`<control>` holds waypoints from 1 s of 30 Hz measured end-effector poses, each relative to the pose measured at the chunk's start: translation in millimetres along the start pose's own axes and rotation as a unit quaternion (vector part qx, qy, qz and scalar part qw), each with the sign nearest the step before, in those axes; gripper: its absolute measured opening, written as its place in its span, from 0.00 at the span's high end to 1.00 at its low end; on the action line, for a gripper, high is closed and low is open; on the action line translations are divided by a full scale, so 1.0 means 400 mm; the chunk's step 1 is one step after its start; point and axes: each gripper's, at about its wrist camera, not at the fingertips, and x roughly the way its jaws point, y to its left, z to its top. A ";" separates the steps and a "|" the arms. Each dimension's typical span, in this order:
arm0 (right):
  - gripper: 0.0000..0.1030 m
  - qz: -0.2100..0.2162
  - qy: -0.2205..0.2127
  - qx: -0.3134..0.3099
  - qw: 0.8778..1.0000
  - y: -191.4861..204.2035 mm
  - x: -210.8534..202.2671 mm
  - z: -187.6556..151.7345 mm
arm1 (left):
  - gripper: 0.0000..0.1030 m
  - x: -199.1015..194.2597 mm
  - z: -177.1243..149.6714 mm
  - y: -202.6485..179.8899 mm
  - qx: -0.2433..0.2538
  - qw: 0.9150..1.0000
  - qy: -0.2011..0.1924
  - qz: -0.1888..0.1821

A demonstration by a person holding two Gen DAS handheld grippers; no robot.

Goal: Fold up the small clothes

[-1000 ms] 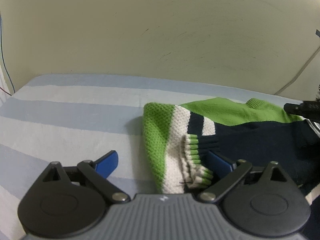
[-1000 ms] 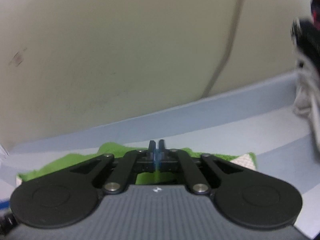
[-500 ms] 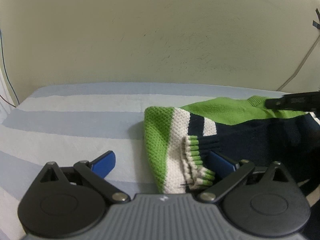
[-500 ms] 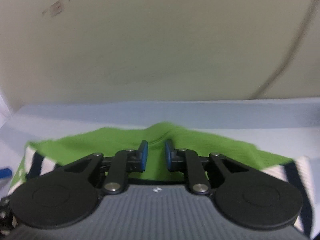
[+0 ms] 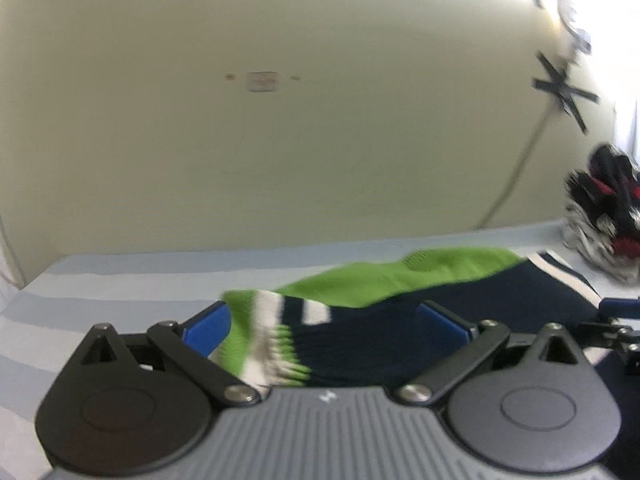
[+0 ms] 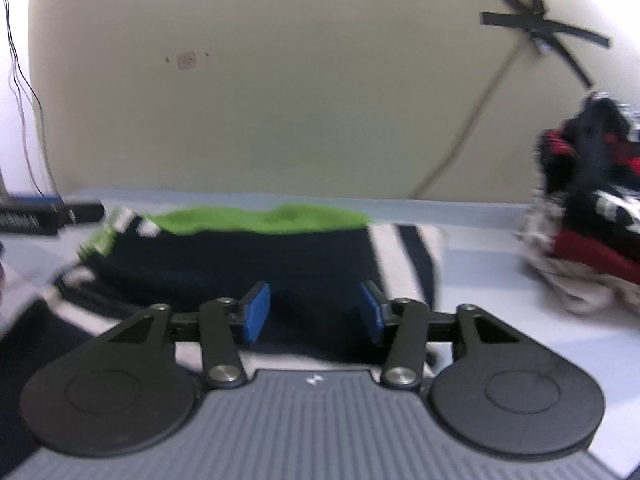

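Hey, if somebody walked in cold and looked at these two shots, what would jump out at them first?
Probably the bright green, navy and white knit sweater lying on the pale striped sheet, right in front of both open grippers, left and right. Next, the jumbled red, black and white clothes pile at far right, below black tape crosses on the wall.

A bed [image 5: 120, 280] covered with a sheet in pale blue and white stripes is seen across the lower half of both views. A small knitted sweater [image 6: 240, 256] in green, dark blue and white is spread flat on the sheet, in the middle of the frame. A heap of other clothes [image 6: 588, 220] in red, black and white is piled on the sheet at the right edge, apart from the sweater.
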 end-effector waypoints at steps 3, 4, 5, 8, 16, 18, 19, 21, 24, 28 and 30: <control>0.34 -0.004 0.003 0.024 1.000 0.019 0.024 0.018 | 0.01 0.029 -0.025 -0.044 0.033 0.999 0.004 0.018; 0.31 -0.010 0.010 0.023 1.000 0.053 0.024 0.007 | 0.01 0.034 -0.033 -0.055 0.041 0.999 0.005 0.028; 0.26 -0.013 0.019 0.015 1.000 0.068 0.027 0.009 | 0.01 0.031 -0.041 -0.061 0.050 0.998 0.003 0.044; 0.11 -0.013 0.036 -0.031 0.999 0.095 0.042 0.010 | 0.00 0.021 -0.058 -0.089 0.078 0.993 -0.010 0.093; 0.04 -0.013 0.052 -0.054 0.997 0.094 0.055 0.006 | 0.00 0.043 -0.067 -0.132 0.139 0.983 0.029 0.120; 0.00 -0.001 0.054 -0.056 0.997 0.090 0.052 0.006 | 0.00 0.055 -0.062 -0.119 0.123 0.985 0.046 0.115; 0.00 0.003 0.053 -0.059 0.997 0.088 0.051 0.005 | 0.00 0.057 -0.061 -0.112 0.112 0.986 0.051 0.112; 0.00 -0.003 0.058 -0.069 0.996 0.091 0.053 0.005 | 0.00 0.062 -0.059 -0.094 0.085 0.989 0.064 0.104; 0.00 -0.010 0.056 -0.086 0.995 0.102 0.039 -0.004 | 0.00 0.064 -0.058 -0.063 0.041 0.992 0.081 0.084; 0.00 0.012 0.063 -0.054 0.996 0.078 0.039 0.001 | 0.00 0.059 -0.062 -0.030 -0.014 0.992 0.103 0.066; 0.00 0.016 0.062 -0.050 0.997 0.074 0.040 0.001 | 0.00 0.051 -0.069 -0.036 -0.010 0.992 0.103 0.071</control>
